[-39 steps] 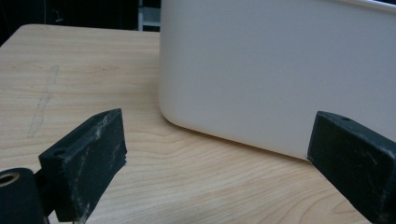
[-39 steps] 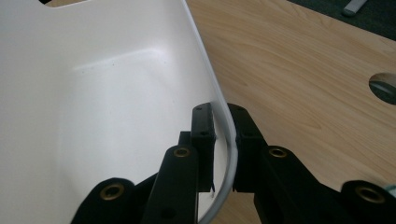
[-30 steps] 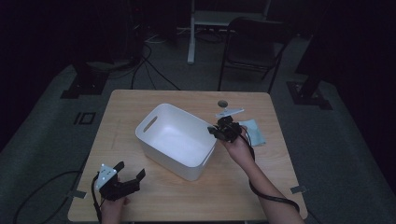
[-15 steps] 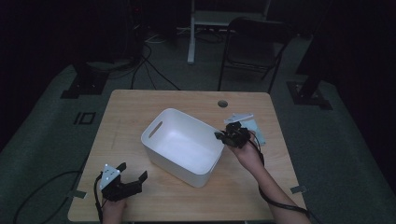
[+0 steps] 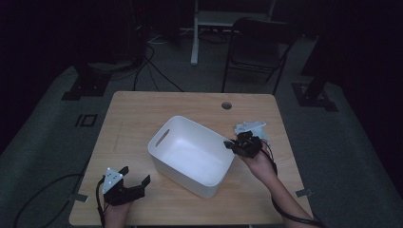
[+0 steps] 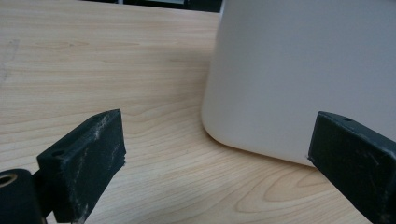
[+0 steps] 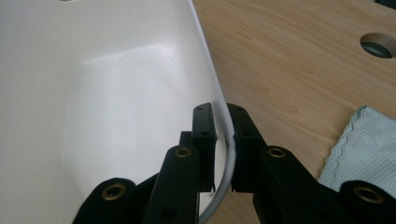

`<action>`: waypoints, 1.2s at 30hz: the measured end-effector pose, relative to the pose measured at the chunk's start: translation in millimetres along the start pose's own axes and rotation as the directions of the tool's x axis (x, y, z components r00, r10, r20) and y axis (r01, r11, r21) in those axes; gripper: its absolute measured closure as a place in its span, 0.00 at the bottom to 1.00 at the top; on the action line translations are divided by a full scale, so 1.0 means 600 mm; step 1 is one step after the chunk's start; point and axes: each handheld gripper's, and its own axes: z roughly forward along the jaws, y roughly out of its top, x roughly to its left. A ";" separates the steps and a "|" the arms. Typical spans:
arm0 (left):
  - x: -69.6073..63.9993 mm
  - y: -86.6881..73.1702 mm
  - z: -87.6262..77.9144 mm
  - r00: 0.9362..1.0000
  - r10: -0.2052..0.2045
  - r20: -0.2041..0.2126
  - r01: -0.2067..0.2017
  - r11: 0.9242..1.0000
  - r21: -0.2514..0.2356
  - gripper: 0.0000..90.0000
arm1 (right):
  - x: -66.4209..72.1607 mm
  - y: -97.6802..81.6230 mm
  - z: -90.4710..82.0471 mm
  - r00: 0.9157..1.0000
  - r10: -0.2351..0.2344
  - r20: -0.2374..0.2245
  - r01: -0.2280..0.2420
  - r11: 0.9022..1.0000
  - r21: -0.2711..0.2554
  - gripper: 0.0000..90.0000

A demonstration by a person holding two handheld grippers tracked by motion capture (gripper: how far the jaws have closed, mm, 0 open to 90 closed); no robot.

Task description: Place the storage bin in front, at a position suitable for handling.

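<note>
White plastic bin [image 5: 192,156] sits mid-counter [image 5: 142,118], turned at angle, handle slot at its far left end. Right gripper [image 7: 223,140] at bin's right rim, fingers [image 7: 204,135] clenched on bin wall, one inside, one outside. Pale green cloth [image 7: 369,144] on counter just right of bin, beyond right gripper. Left gripper [image 5: 124,186] near bin's front-left corner, apart from it, fingers [image 6: 86,158] spread wide, grasping nothing.

I see a pale green cloth [image 7: 362,144] just right of the fingers, and a round cable hole [image 7: 378,45] farther beyond them.
</note>
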 end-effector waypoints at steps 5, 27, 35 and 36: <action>-0.004 0.001 0.001 1.000 0.013 0.004 -0.013 1.000 0.006 0.04 | 0.004 -0.013 -0.015 1.000 -0.007 -0.013 0.007 1.000 0.006 0.92; 0.007 0.023 -0.028 0.998 0.062 0.011 -0.062 0.998 -0.020 0.04 | 0.042 -0.066 -0.067 0.999 -0.024 -0.030 0.024 1.000 0.005 0.93; -0.003 0.062 -0.044 0.993 0.093 0.073 -0.087 0.993 -0.080 0.10 | 0.049 -0.073 -0.075 0.999 0.023 -0.047 -0.025 0.999 -0.024 0.79; -0.004 0.068 -0.046 0.992 0.101 0.076 -0.094 0.991 -0.092 0.14 | 0.051 -0.074 -0.077 0.999 0.033 -0.043 -0.034 0.999 -0.037 0.77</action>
